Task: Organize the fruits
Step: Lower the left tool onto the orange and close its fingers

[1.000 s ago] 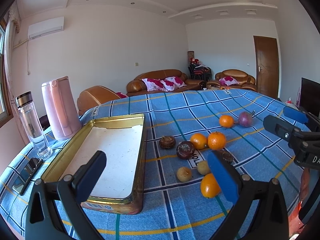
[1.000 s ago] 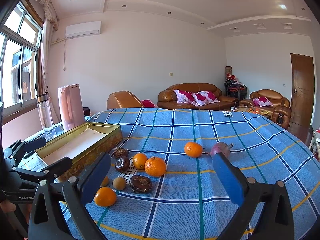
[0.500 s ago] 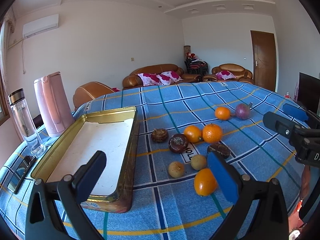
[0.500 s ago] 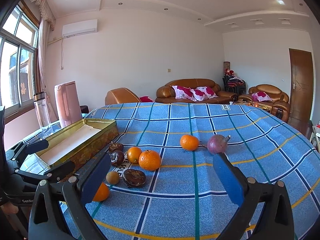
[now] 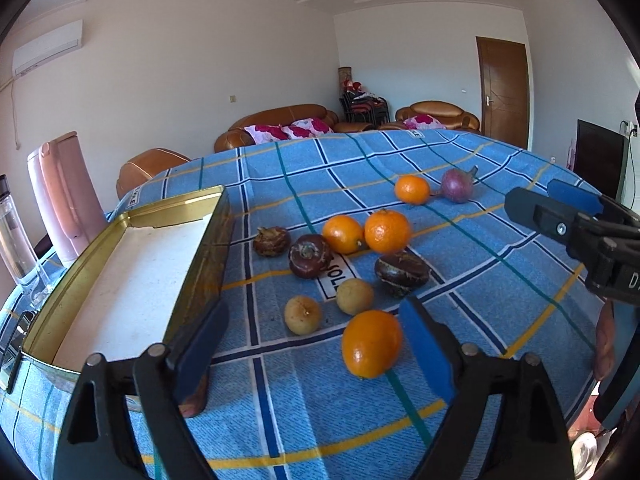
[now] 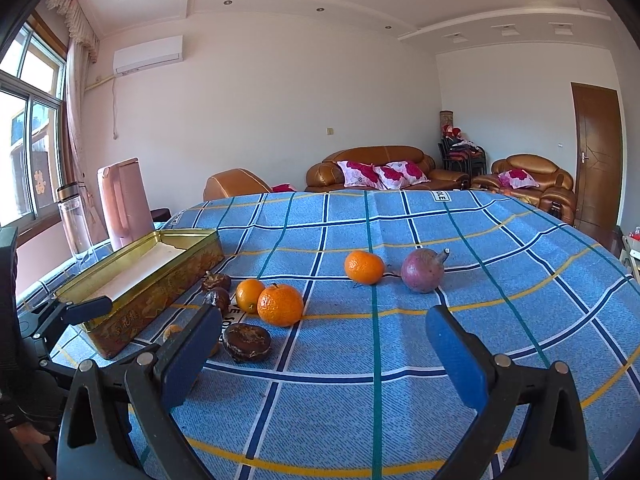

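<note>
Several fruits lie on the blue checked tablecloth: a near orange (image 5: 372,343), two small yellow fruits (image 5: 303,314), dark brown fruits (image 5: 310,256), a pair of oranges (image 5: 386,231), a far orange (image 5: 411,189) and a purple fruit (image 5: 457,185). A gold tin (image 5: 120,280) with a white bottom stands open at left. My left gripper (image 5: 314,346) is open above the near orange. My right gripper (image 6: 322,354) is open and empty, with the orange pair (image 6: 280,305), a dark fruit (image 6: 247,342), far orange (image 6: 363,267) and purple fruit (image 6: 422,271) ahead.
A pink kettle (image 5: 64,196) and a clear bottle (image 5: 14,236) stand left of the tin, and a phone (image 5: 12,340) lies near the table edge. The kettle (image 6: 124,200) and tin (image 6: 140,280) show left in the right wrist view. Sofas stand behind the table.
Both grippers have moved forward and lower toward the fruits, which look larger now. The near orange now lies between the left fingers. Both stay open.
</note>
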The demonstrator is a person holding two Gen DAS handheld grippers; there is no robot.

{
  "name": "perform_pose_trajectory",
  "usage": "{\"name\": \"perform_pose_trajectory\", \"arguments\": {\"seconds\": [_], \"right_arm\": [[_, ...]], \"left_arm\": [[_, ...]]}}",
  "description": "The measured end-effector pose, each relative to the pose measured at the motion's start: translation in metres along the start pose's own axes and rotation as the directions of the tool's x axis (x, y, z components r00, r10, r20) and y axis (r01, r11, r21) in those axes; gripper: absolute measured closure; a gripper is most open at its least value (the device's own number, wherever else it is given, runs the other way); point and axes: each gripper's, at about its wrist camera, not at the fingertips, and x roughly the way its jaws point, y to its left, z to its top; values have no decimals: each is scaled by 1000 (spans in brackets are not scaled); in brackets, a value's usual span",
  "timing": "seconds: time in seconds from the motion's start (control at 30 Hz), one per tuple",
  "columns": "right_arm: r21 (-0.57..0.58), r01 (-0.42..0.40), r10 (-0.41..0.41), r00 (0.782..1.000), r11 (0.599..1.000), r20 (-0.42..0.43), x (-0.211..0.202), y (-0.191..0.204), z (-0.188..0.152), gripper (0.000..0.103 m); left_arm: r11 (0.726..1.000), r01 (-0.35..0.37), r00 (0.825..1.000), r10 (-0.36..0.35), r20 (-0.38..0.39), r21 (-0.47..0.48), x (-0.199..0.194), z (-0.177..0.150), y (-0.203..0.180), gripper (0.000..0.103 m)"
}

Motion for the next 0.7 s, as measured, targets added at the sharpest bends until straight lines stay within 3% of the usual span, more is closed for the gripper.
{"name": "perform_pose_trajectory", "arguments": {"seconds": [0.07, 0.2, 0.27, 0.53, 0.7], "right_arm": [[0, 0, 0, 1000, 1000, 0, 0, 0, 0, 1], [0, -3, 3, 1000, 1000, -2, 1, 0, -1, 1], [1, -5, 5, 1000, 1000, -5, 2, 0, -2, 1], [5, -17, 17, 1000, 1000, -22, 6, 0, -4, 1], [-7, -19, 19, 999, 1000, -33, 9, 3, -3, 1]], "left_arm": [[999, 36, 999, -36, -26, 0, 5, -2, -1, 33], [996, 91, 994, -91, -52, -4, 11, -5, -4, 48], [994, 107, 993, -107, -55, 0, 13, -6, -5, 70], [994, 110, 992, -110, -67, 0, 12, -8, -3, 65], [993, 119, 991, -118, -67, -2, 12, -9, -2, 67]]}}
